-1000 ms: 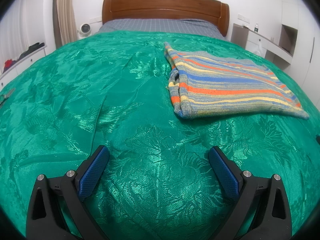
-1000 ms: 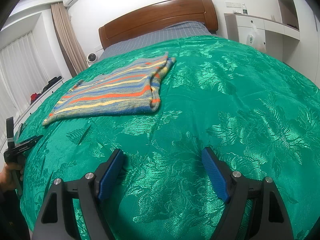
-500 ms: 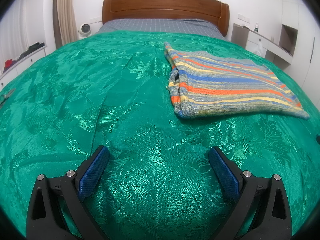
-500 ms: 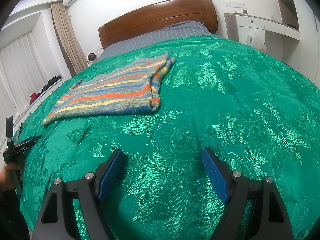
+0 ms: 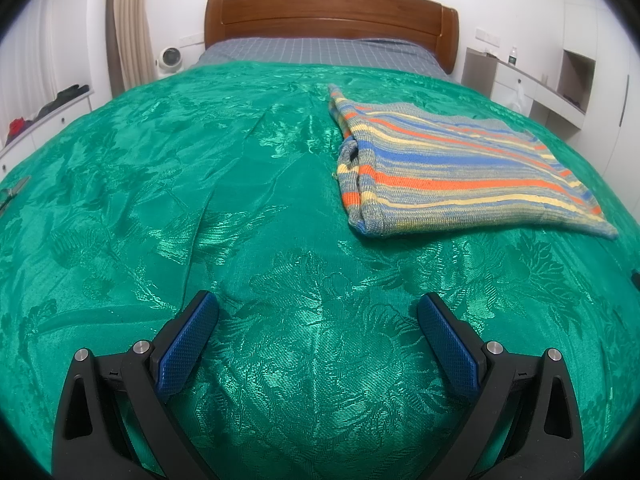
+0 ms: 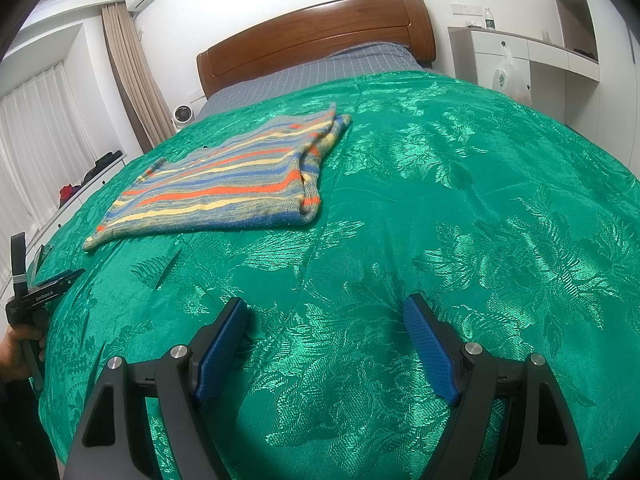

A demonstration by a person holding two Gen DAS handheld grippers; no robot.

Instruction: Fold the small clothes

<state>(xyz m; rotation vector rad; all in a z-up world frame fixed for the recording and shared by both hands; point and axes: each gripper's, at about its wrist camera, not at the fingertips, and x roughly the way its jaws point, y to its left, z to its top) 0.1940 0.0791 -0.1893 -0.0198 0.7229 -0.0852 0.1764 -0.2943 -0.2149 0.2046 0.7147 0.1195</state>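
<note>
at the far left edge of the right wrist view, a person's hand (image 6: 18,354) grips the handle of the black left gripper (image 5: 316,320), which in its own view hovers released over the shiny green floral-patterned bedspread (image 5: 160,200), blue pads wide apart with nothing between them. the folded knitted garment with orange, blue, yellow and grey stripes (image 5: 456,176) lies flat on the bedspread, well ahead of that gripper and to its right. seen from the black right gripper (image 6: 326,324), the garment (image 6: 224,188) sits ahead and to the left. this gripper is released too, empty above bare bedspread. behind stands a brown wooden headboard (image 6: 316,36).
</note>
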